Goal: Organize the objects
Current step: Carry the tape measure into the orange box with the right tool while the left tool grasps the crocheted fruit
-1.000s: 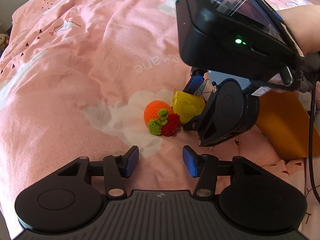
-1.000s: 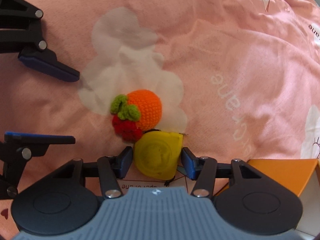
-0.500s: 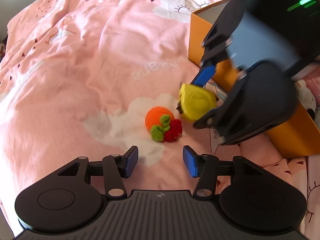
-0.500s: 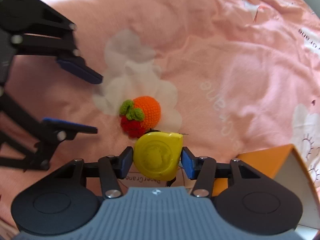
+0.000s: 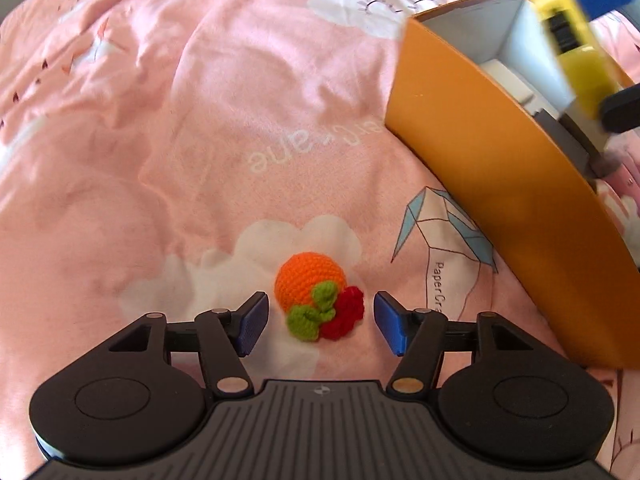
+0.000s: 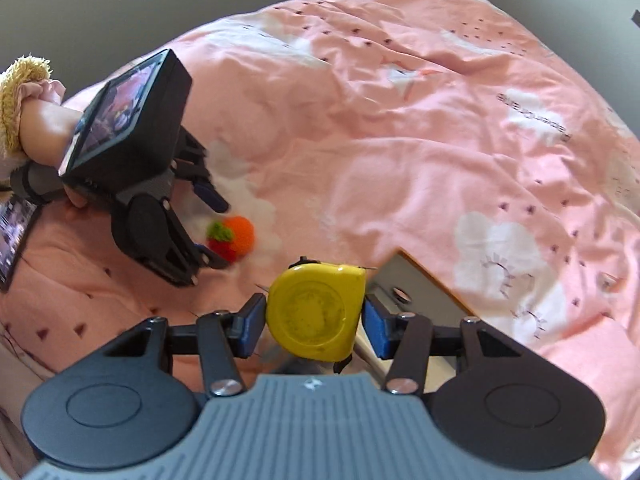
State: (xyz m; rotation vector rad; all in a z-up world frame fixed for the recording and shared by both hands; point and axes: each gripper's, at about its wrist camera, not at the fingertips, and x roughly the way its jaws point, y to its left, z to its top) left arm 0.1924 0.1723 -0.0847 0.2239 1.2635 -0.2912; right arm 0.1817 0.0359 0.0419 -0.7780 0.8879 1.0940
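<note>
A crocheted orange ball with green leaves and a red bit [image 5: 316, 296] lies on the pink bedspread, between the fingers of my open left gripper [image 5: 318, 322]; it also shows in the right wrist view [image 6: 232, 236]. My right gripper [image 6: 314, 326] is shut on a yellow tape measure [image 6: 316, 316] and holds it over the open orange box [image 5: 500, 168]. In the left wrist view the tape measure [image 5: 576, 48] hangs above the box's white inside. The left gripper [image 6: 208, 220] also shows in the right wrist view, straddling the ball.
The pink bedspread [image 5: 200, 120] is soft and wrinkled. The orange box corner [image 6: 424, 280] sits under my right gripper. A doll [image 6: 28, 112] lies at the bed's left edge, a grey wall behind it.
My right gripper has lifted the tape measure off the bed and carried it over the orange box. My left gripper has moved forward so its open fingers straddle the crocheted ball.
</note>
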